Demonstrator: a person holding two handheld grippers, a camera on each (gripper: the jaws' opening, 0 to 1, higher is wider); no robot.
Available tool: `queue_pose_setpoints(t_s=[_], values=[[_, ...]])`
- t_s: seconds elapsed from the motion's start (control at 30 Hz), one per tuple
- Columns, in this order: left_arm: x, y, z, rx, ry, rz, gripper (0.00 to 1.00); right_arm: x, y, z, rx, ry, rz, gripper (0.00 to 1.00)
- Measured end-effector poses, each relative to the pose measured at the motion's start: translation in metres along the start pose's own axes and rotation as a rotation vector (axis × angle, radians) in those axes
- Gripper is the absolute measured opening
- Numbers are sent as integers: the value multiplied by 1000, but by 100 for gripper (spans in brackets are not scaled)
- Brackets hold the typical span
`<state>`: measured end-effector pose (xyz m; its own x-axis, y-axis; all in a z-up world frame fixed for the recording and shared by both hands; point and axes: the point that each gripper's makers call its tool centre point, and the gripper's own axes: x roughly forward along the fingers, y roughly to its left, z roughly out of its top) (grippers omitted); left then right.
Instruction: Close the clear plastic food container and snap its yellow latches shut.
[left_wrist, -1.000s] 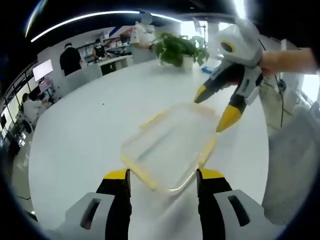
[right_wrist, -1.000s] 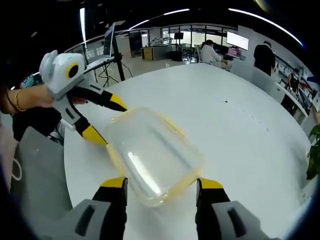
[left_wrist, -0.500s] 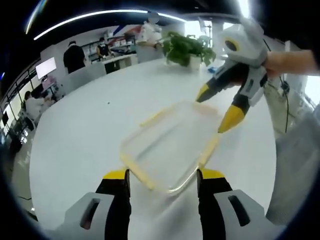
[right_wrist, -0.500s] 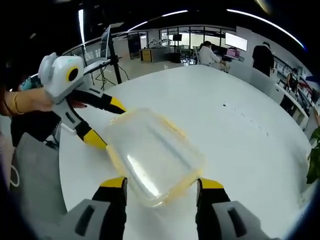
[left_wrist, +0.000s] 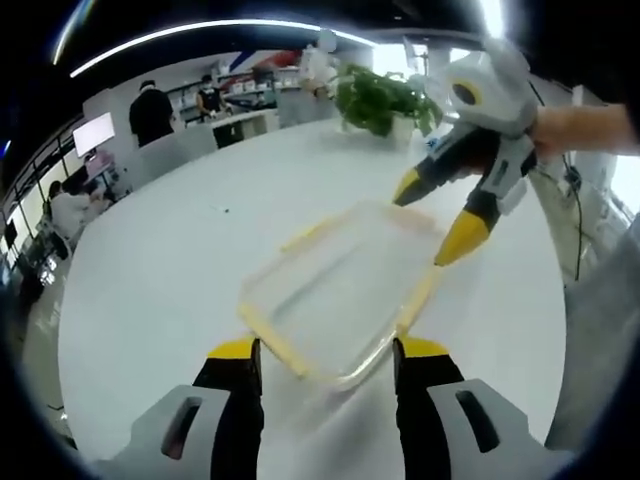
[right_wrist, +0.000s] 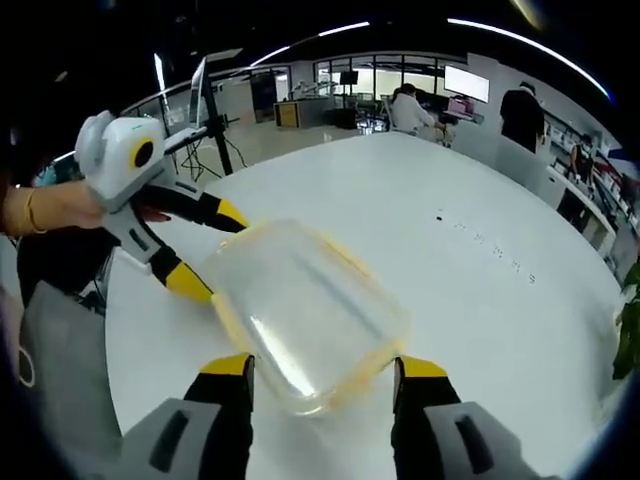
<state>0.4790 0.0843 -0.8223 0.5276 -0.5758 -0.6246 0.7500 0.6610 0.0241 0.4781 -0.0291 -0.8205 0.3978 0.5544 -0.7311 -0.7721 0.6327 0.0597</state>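
A clear plastic container (left_wrist: 335, 290) with its lid resting on top lies on the round white table (left_wrist: 160, 270). Yellow latches (left_wrist: 272, 338) run along its edges. In the left gripper view my left gripper (left_wrist: 326, 362) stands open at the container's near end, jaws on either side of its corner. My right gripper (left_wrist: 427, 218) is open at the far right corner, held by a hand. In the right gripper view the container (right_wrist: 305, 312) sits just past my open right gripper (right_wrist: 325, 372), and the left gripper (right_wrist: 213, 250) hovers open at its far left edge.
A potted green plant (left_wrist: 378, 98) stands at the table's far edge. People sit and stand at desks (right_wrist: 420, 105) beyond the table. A tripod with a laptop (right_wrist: 212, 95) is off the table's side. A grey sleeve (right_wrist: 55, 380) shows at the left.
Both views have drifted only slightly. The container and the two open grippers keep about the same places around it.
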Motion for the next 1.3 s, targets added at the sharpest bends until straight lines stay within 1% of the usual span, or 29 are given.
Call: queue_pose_setpoints(t_s=[0.03, 0.1, 0.13, 0.23, 0.57, 0.8, 1.03, 1.2, 1.3], values=[[2, 2, 1, 6, 1, 0, 50, 1, -2, 2, 0, 1, 1, 55], [6, 7, 1, 47, 21, 9, 49, 4, -6, 5, -2, 2, 3, 55], [8, 10, -1, 81, 43, 9, 49, 5, -8, 7, -5, 2, 4, 55], [12, 15, 1, 47, 35, 14, 48, 7, -12, 10, -5, 6, 4, 55], [17, 25, 5, 39, 31, 23, 48, 12, -18, 16, 9, -18, -7, 55], [17, 27, 5, 40, 31, 23, 48, 13, -19, 16, 11, -31, -8, 55], [15, 26, 5, 38, 31, 28, 48, 13, -19, 15, 48, -44, -2, 54], [13, 28, 7, 36, 25, 38, 49, 13, -19, 16, 23, -26, -1, 54], [10, 30, 7, 31, 24, 43, 49, 11, -19, 15, 7, -19, -5, 54]])
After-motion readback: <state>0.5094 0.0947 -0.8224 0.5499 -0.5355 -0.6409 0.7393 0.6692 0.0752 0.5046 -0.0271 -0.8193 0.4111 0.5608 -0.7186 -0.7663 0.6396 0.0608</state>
